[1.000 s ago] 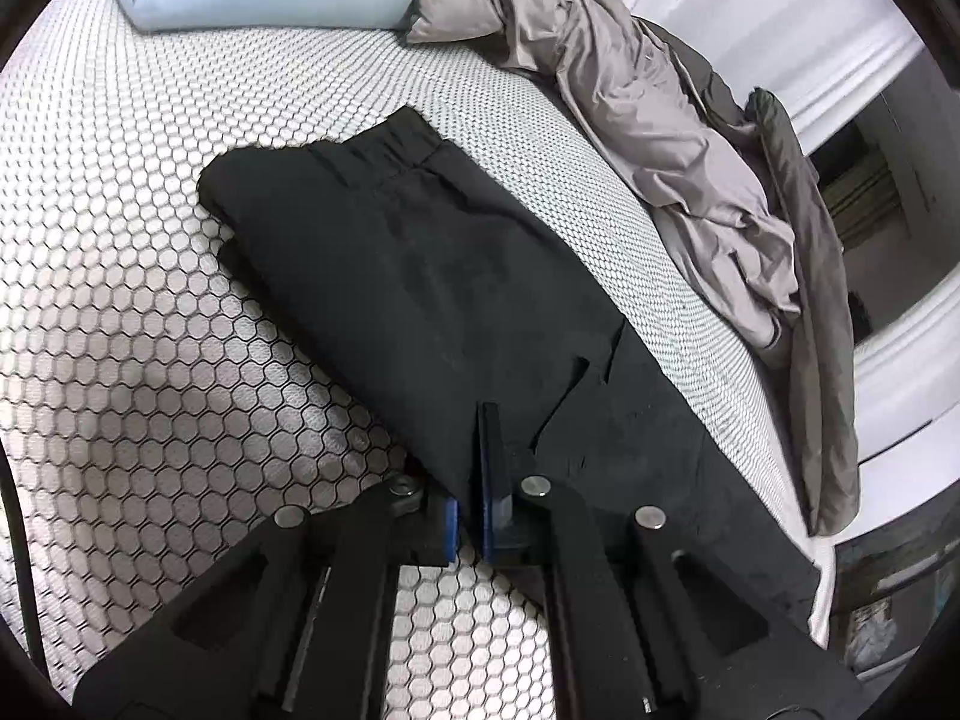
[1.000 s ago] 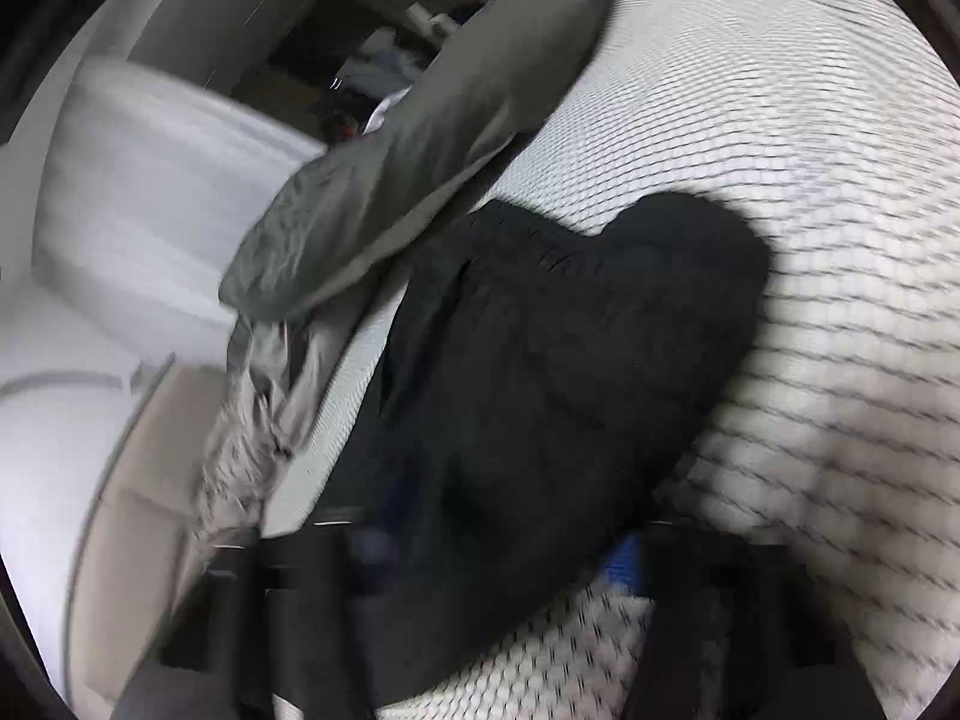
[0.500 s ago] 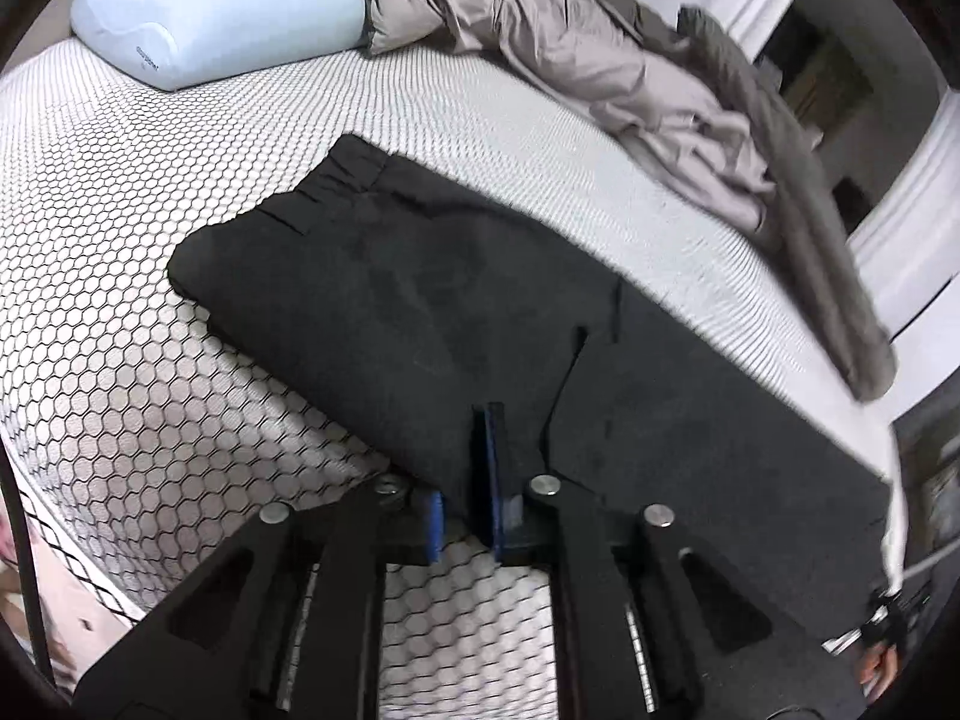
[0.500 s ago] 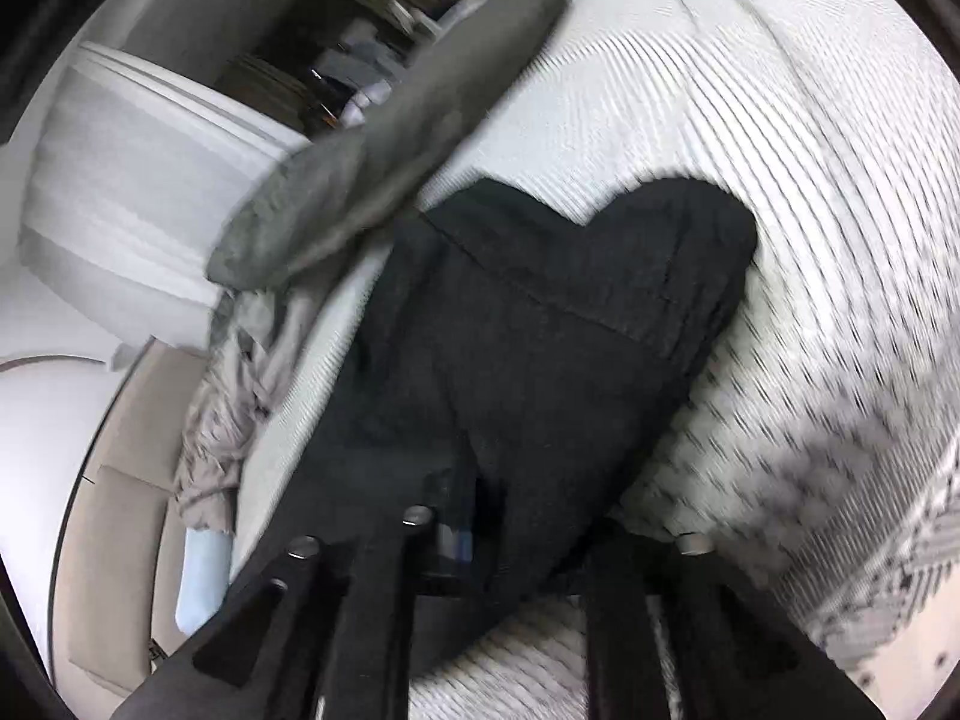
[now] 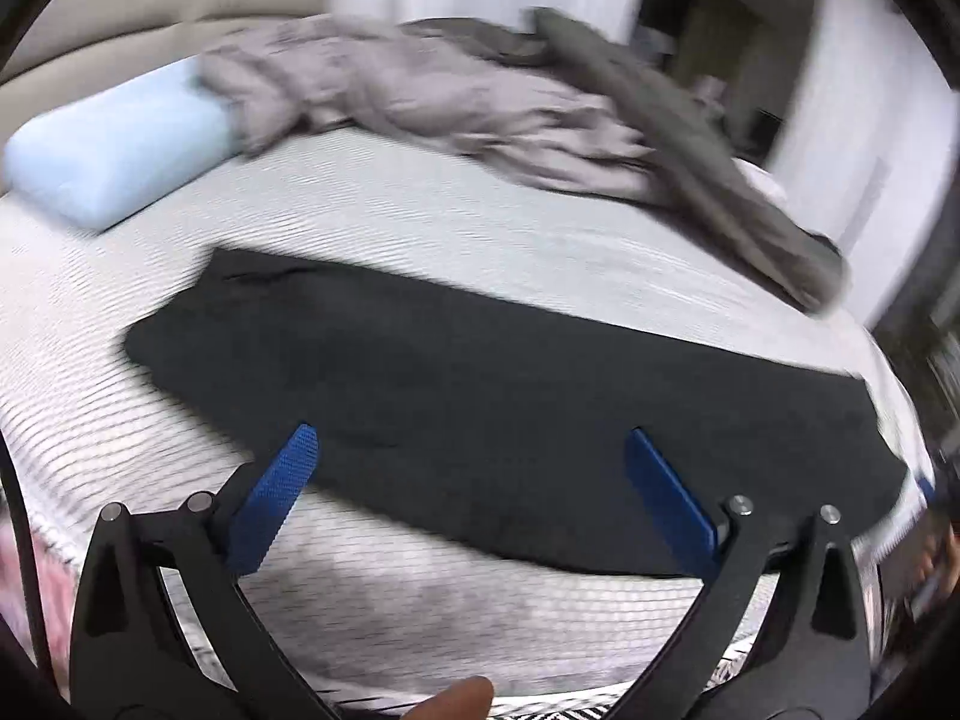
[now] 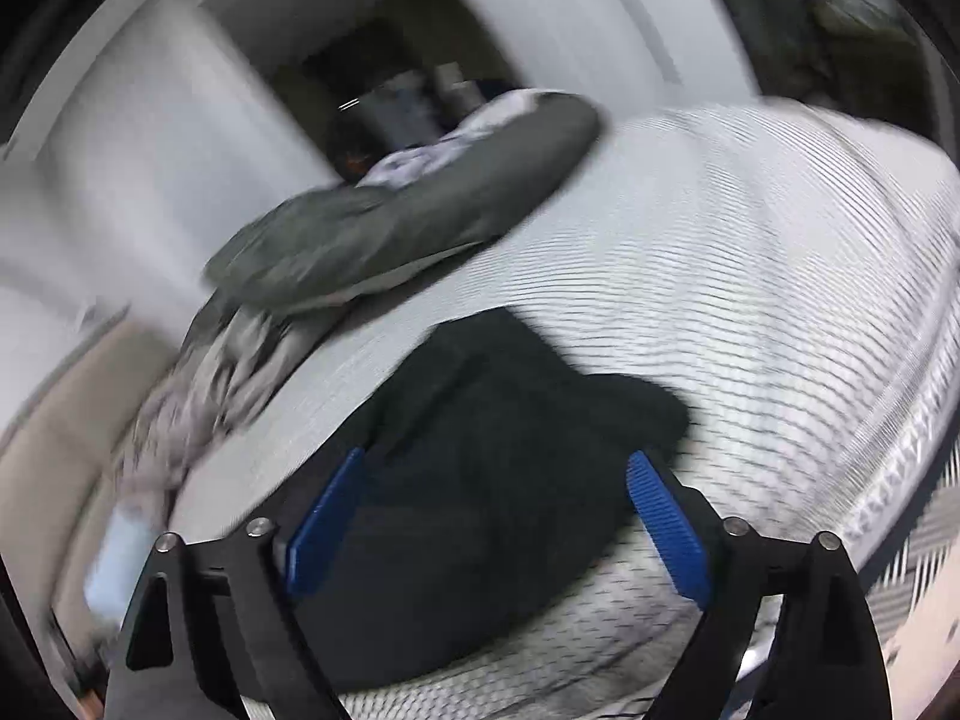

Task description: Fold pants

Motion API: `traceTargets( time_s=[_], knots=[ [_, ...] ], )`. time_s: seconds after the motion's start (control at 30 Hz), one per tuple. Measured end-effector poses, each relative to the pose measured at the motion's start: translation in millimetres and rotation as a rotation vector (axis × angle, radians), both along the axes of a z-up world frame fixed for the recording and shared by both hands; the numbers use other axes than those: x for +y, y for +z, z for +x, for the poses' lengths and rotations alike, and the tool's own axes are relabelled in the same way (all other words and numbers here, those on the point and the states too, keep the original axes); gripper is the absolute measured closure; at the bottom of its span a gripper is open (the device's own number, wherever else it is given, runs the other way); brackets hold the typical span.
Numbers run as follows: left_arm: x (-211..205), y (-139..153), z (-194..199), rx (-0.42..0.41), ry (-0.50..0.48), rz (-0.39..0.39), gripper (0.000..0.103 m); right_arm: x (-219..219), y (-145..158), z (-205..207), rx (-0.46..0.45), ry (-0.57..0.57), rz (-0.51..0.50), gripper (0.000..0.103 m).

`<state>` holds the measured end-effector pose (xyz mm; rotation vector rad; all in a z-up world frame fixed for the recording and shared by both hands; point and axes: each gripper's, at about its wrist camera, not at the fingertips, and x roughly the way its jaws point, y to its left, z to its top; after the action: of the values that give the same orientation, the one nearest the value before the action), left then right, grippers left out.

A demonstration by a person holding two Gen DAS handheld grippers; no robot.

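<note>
The long black cloth pants [image 5: 504, 420] lie flat on the white patterned bed [image 5: 420, 222], stretched sideways in front of the left gripper [image 5: 468, 456]. The right gripper [image 6: 498, 492] hangs over one end. Both jaws have just sprung wide, holding nothing.
</note>
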<state>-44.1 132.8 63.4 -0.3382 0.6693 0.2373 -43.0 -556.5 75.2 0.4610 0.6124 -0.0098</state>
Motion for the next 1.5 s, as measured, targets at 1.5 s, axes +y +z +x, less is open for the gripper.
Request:
traceTargets(
  time_s=[1.5],
  knots=[
    [-200,-86,163,0.251,-0.532,0.082,0.001,243,-77,78,0.246,0.527,-0.654,0.001]
  ],
)
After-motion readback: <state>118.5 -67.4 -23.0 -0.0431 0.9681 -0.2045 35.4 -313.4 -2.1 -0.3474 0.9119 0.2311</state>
